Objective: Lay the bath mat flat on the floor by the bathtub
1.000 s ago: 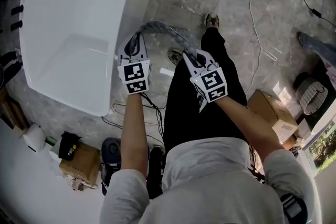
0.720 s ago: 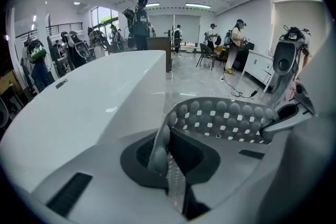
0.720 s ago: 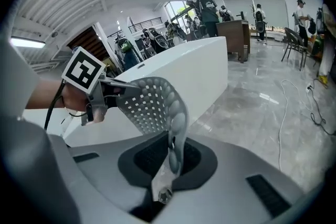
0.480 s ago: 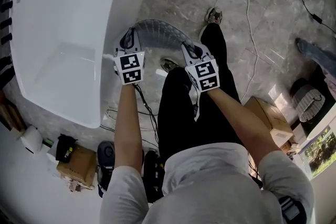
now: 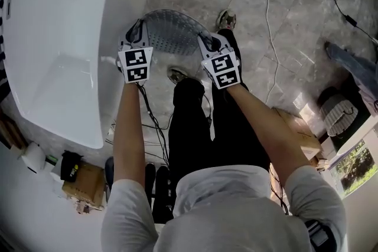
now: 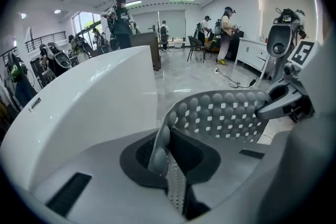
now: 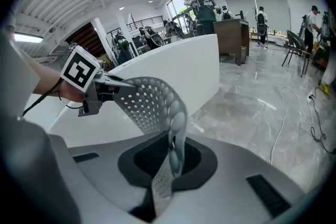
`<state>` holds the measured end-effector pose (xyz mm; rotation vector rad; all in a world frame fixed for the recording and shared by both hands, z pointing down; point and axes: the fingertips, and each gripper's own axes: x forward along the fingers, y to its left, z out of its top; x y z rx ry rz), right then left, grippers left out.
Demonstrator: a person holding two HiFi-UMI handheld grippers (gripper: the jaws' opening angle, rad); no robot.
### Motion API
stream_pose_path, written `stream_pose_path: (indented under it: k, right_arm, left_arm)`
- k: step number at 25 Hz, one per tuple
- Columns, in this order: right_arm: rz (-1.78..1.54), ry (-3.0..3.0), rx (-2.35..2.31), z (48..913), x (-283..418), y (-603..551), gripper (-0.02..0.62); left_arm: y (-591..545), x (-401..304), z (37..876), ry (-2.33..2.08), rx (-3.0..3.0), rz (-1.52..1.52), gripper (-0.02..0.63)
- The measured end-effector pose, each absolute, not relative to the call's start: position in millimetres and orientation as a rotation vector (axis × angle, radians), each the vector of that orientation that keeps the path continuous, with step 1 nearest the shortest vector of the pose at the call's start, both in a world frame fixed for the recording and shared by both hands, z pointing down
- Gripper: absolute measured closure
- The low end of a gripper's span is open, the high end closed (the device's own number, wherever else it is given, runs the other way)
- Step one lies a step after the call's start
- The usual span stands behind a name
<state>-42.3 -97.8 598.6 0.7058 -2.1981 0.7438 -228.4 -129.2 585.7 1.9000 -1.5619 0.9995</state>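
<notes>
A grey perforated bath mat (image 5: 171,31) hangs stretched between my two grippers above the marble floor, just right of the white bathtub (image 5: 65,38). My left gripper (image 5: 133,35) is shut on the mat's left edge, close to the tub's rim. On the other edge my right gripper (image 5: 208,43) is shut too. In the left gripper view the mat (image 6: 220,115) arches from the jaws toward the right gripper (image 6: 286,99). The right gripper view shows the mat (image 7: 152,105) curving over to the left gripper (image 7: 97,86).
My legs and shoes (image 5: 225,20) stand on the floor under the mat. White and black cables (image 5: 271,26) run across the floor. Cardboard boxes (image 5: 298,127) sit at the right, another box (image 5: 82,183) and gear at lower left. People stand far across the room (image 6: 122,13).
Both grippers have moved forward, away from my body, carrying the mat. The mat now spreads wider between them and sits lower over the floor beside the tub.
</notes>
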Motion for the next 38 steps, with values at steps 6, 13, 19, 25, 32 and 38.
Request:
stream_pose_path:
  k: [6,13,19,25,32,38]
  right_arm:
    - [0.741,-2.194,0.685,613.6,-34.3,-137.4,0.572]
    - [0.756,-2.187,0.619,628.7,-35.0,-175.3,0.572]
    - [0.774,-2.168,0.630,645.8,-20.0,-207.5,0.572]
    - [0.774,-2.167,0.632,671.6,-12.6,-237.1,0.572]
    - [0.710,-2.193,0.637,694.0,-5.8,-251.8,0.572]
    - [0.723,-2.167,0.770,711.1,19.3,-244.7,0.572]
  left_arm:
    - [-168.4,-217.8,600.9,-1.556,1.873,0.977,0.578]
    - [-195.2,-210.8,622.5,-1.532,1.853,1.022,0.578]
    - [-213.4,-199.2,636.1,-1.534,1.829,1.001,0.578]
    - [-231.0,-191.5,658.8,-1.538,1.820,1.003,0.578]
    - [-240.3,-183.1,677.2,-1.539,1.869,1.000,0.578]
    - [-245.9,-167.5,689.0,-1.474,1.991,1.030,0.578]
